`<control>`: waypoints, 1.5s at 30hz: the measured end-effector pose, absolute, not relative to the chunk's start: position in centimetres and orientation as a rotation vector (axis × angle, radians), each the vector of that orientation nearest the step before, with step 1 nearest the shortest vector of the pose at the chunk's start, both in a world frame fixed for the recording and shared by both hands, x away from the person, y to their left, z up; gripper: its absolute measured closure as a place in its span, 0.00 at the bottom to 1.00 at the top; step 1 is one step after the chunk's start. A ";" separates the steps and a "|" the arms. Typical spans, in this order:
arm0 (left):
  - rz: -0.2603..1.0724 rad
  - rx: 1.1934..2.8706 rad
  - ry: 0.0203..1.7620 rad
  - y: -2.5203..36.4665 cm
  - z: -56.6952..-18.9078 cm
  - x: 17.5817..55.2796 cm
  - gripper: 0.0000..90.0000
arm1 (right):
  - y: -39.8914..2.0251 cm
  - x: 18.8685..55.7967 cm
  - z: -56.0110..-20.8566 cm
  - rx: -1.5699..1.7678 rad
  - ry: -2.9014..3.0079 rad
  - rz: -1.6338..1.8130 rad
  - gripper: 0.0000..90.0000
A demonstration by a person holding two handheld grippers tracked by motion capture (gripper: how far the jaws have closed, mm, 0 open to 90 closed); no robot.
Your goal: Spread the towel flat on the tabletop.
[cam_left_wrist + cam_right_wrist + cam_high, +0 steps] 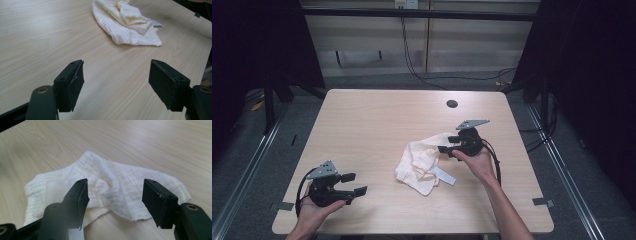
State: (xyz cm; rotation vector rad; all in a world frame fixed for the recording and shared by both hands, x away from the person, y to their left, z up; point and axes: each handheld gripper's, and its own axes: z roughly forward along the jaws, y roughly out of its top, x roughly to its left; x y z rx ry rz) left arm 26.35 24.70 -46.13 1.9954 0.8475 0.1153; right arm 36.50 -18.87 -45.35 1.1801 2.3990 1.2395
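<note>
Nearest to me, my left gripper rests low over the near left part of the table, its jaws spread wide with nothing between them; through its own view I see bare wood between the pads and the cloth lying farther off, well apart from it. Farther out and to the right, my right gripper sits at the right edge of the crumpled cream cloth, jaws wide apart and pointing across it. In the right gripper view the cloth lies rumpled on the wood just beyond the pads, none of it pinched. Beyond it all, a small dark round hole marks the far side of the table.
</note>
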 end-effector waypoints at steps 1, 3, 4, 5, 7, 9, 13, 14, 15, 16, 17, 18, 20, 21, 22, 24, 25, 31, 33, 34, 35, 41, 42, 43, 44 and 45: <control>0.119 1.996 0.848 24.7 -46.1 26.3 0.31 | -18.9 36.5 -45.4 1.180 2.399 1.239 0.42; 0.114 1.998 0.846 24.7 -46.2 26.4 0.31 | -18.5 37.2 -46.1 1.177 2.429 1.249 0.41; 0.114 2.001 0.844 24.7 -46.2 26.4 0.31 | -18.5 37.2 -46.1 1.177 2.429 1.249 0.41; 0.114 2.001 0.845 24.6 -46.2 26.4 0.31 | -18.3 37.5 -46.2 1.173 2.438 1.253 0.39; 0.115 2.003 0.843 24.6 -46.2 26.4 0.31 | -17.8 38.2 -46.7 1.178 2.443 1.239 0.30; 0.115 2.003 0.842 24.6 -46.2 26.4 0.31 | -17.7 38.4 -46.8 1.187 2.446 1.232 0.30; 0.117 2.003 0.838 24.7 -46.2 26.5 0.31 | -17.0 39.5 -48.1 1.160 2.495 1.178 0.30; 0.117 2.003 0.838 24.7 -46.2 26.5 0.31 | -17.0 39.5 -48.1 1.160 2.495 1.178 0.30; 0.119 2.004 0.841 24.7 -46.2 26.5 0.31 | -16.9 39.8 -48.8 1.166 2.514 1.185 0.32; 0.121 2.002 0.844 24.7 -46.2 26.5 0.31 | -16.8 40.0 -49.0 1.165 2.523 1.172 0.32; 0.120 2.002 0.842 24.7 -46.2 26.5 0.31 | -16.7 40.0 -49.3 1.170 2.531 1.166 0.33; 0.120 2.002 0.842 24.7 -46.2 26.5 0.31 | -16.7 40.0 -49.3 1.170 2.531 1.166 0.33; 0.114 2.001 0.837 24.7 -46.2 26.5 0.31 | -16.4 40.3 -50.2 1.159 2.552 1.122 0.37; 0.114 2.001 0.836 24.7 -46.2 26.5 0.30 | -16.4 40.3 -50.3 1.147 2.540 1.125 0.38; 0.114 2.001 0.836 24.7 -46.2 26.5 0.30 | -16.4 40.3 -50.3 1.147 2.540 1.125 0.38; 0.113 2.001 0.832 24.7 -46.2 26.5 0.30 | -16.5 40.3 -50.3 1.156 2.539 1.149 0.48; 0.114 2.000 0.835 24.7 -46.3 26.6 0.30 | -16.5 40.2 -50.3 1.155 2.540 1.143 0.51; 0.116 1.998 0.840 24.7 -46.3 26.6 0.30 | -17.1 39.5 -50.2 1.108 2.554 1.103 0.86; 0.118 2.000 0.840 24.7 -46.3 26.6 0.30 | -17.1 39.3 -50.2 1.113 2.551 1.091 0.88; 0.118 2.001 0.840 24.7 -46.3 26.6 0.30 | -17.1 39.3 -50.2 1.113 2.551 1.091 0.88; 0.118 1.999 0.841 24.7 -46.3 26.6 0.30 | -17.0 39.2 -50.2 1.104 2.547 1.093 0.89; 0.078 1.982 0.847 24.9 -46.2 26.6 0.30 | -17.2 38.2 -50.1 1.125 2.566 1.119 0.92; 0.078 1.982 0.847 24.9 -46.2 26.6 0.31 | -17.2 38.2 -50.1 1.125 2.566 1.119 0.92; 0.075 1.973 0.853 24.9 -46.2 26.6 0.31 | -17.2 37.7 -49.9 1.129 2.569 1.107 0.92; 0.089 1.977 0.849 24.9 -46.1 26.5 0.31 | -17.2 37.7 -49.9 1.129 2.569 1.107 0.92; 0.094 1.977 0.843 24.9 -46.1 26.4 0.31 | -17.2 37.5 -49.9 1.129 2.567 1.105 0.92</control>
